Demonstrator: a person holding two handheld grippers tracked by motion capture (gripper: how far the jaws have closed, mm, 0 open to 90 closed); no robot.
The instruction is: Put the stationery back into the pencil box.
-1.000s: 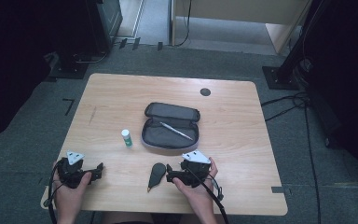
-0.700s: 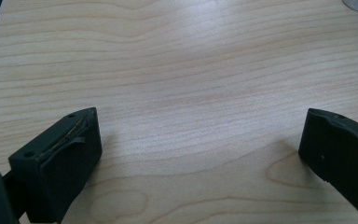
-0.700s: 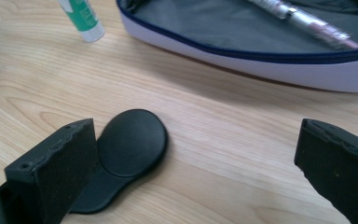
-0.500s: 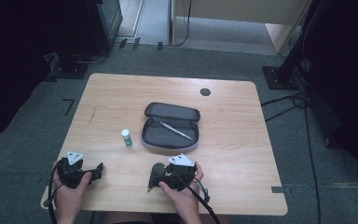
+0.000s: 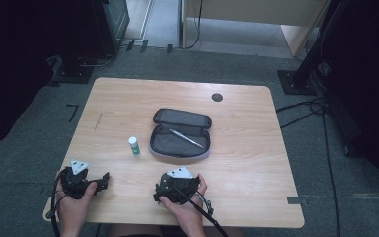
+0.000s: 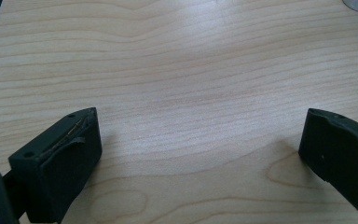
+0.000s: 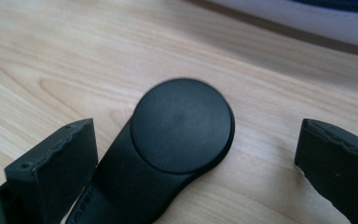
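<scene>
Near the tabletop's front edge, the right gripper [image 7: 193,154] straddles a flat black tool [image 7: 168,144], jaws apart. Closing could pinch its round head, probably slick, and squirt it out. The left gripper [image 6: 198,154] rests released over bare wood.

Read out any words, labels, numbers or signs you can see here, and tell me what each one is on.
None can be read.
Black flat tool between the open right tongs: raised lettering at its lower edge, cut off and blurred.
Small white bottle: green label, too small to read.
</scene>
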